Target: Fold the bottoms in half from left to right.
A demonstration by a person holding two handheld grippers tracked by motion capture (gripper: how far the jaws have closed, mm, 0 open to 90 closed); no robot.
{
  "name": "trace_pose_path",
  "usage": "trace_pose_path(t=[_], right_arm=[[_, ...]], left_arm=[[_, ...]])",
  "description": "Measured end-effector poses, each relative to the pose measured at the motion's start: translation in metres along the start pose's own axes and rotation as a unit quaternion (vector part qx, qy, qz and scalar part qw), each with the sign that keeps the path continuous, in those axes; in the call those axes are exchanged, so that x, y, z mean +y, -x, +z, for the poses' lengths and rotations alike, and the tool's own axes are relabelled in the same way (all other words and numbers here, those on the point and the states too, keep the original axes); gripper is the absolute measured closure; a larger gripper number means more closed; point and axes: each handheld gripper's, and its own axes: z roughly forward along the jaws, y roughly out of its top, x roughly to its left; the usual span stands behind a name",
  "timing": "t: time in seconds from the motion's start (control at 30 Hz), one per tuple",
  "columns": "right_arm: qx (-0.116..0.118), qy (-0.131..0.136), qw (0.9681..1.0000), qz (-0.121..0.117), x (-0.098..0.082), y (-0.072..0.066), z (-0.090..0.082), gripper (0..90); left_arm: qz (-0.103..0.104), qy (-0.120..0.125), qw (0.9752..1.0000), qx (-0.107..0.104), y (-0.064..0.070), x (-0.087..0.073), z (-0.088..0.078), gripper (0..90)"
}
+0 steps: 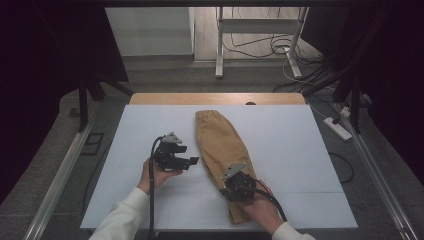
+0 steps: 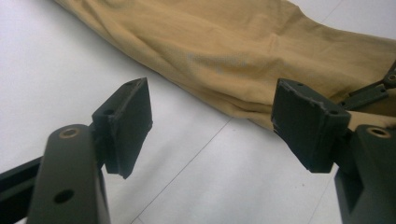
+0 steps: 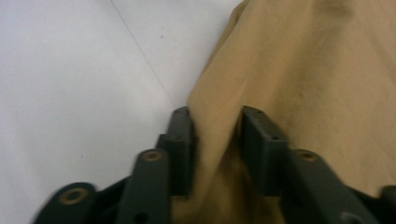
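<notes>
A tan garment (image 1: 220, 140) lies lengthwise on the white table top (image 1: 300, 150), its gathered waistband at the far end. My right gripper (image 1: 231, 186) sits on the garment's near part. In the right gripper view its jaws (image 3: 217, 135) pinch a raised fold of the tan cloth (image 3: 317, 70) along the left edge. My left gripper (image 1: 192, 161) is held just left of the garment, pointing toward it. In the left gripper view its jaws (image 2: 217, 121) stand wide apart over bare table, with the garment's edge (image 2: 233, 51) just beyond them.
A wooden strip (image 1: 215, 98) runs along the table's far edge. Beyond it stand a white desk frame (image 1: 260, 35) and loose cables (image 1: 280, 47) on the floor. A power strip (image 1: 339, 127) lies on the floor at the right.
</notes>
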Motion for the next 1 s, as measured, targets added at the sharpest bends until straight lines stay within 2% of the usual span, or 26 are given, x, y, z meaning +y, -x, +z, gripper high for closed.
trace_pose_path(t=[0.1,0.2,0.5,0.57,0.73,1.0], right_arm=[[-0.005,-0.005,1.0,-0.005,-0.001,0.0,-0.002,79.2],[-0.006,-0.007,1.0,-0.004,-0.001,0.001,-0.003,82.5],[0.01,0.002,0.9999,0.009,-0.001,0.001,-0.006,84.2],[0.013,0.003,0.9999,0.007,0.0,-0.001,-0.007,84.2],[0.016,0.005,0.9998,0.004,0.001,-0.003,-0.009,84.3],[0.048,0.017,0.9987,0.011,0.003,-0.008,-0.008,84.4]], left_arm=[[0.0,0.0,1.0,0.001,0.0,0.0,0.0,28.3],[0.0,0.0,1.0,0.002,0.0,0.0,0.0,28.2],[-0.004,0.005,1.0,0.003,-0.003,-0.001,-0.003,28.0],[-0.006,0.008,0.9999,-0.003,-0.003,0.0,-0.003,27.8],[-0.004,0.008,1.0,-0.002,-0.002,0.001,-0.003,27.5],[-0.007,0.008,0.9999,0.0,-0.003,0.0,-0.004,27.4]])
